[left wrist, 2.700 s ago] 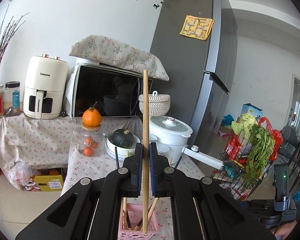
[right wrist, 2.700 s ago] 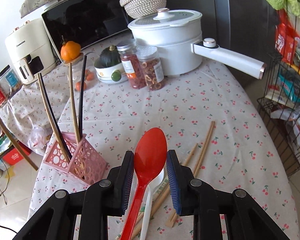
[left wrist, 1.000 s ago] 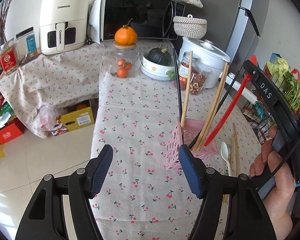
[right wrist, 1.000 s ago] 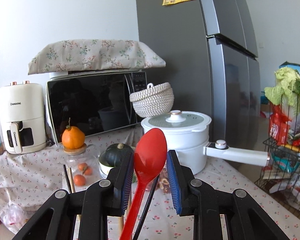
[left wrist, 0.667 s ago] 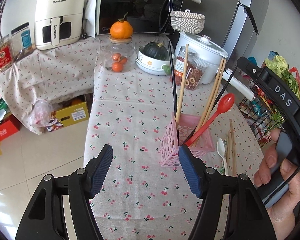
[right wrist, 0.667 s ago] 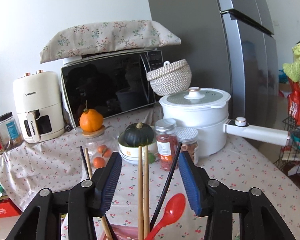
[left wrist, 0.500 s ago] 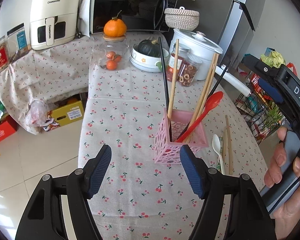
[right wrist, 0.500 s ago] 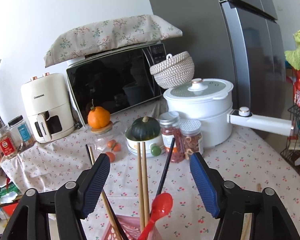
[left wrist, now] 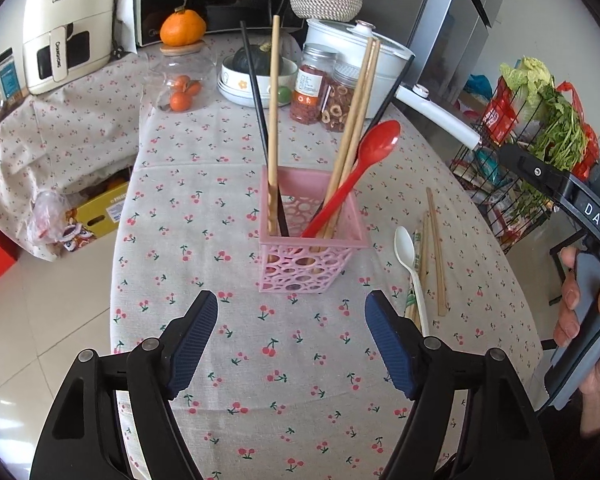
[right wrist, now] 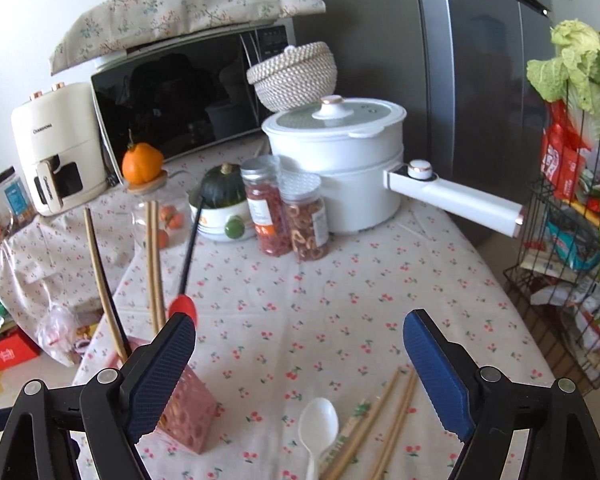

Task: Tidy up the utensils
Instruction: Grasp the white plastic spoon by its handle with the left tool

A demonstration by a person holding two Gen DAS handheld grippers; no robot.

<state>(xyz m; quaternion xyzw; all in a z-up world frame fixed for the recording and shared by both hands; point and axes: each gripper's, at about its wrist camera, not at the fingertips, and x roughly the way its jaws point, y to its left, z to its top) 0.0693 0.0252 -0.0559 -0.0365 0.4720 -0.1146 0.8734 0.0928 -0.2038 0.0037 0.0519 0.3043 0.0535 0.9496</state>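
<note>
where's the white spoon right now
The white spoon lies flat on the cherry-print tablecloth, just right of the pink utensil holder in the left wrist view, touching the loose wooden chopsticks beside it.

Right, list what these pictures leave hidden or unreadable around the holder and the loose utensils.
- Right wrist view: the pink holder is mostly behind a finger of the right gripper; only a lower corner shows.
- Right wrist view: the white spoon handle and the loose chopsticks run off the bottom edge.
- Left wrist view: the chopsticks' near ends sit behind a finger of the left gripper.
- Left wrist view: jar labels are too small to read.
</note>
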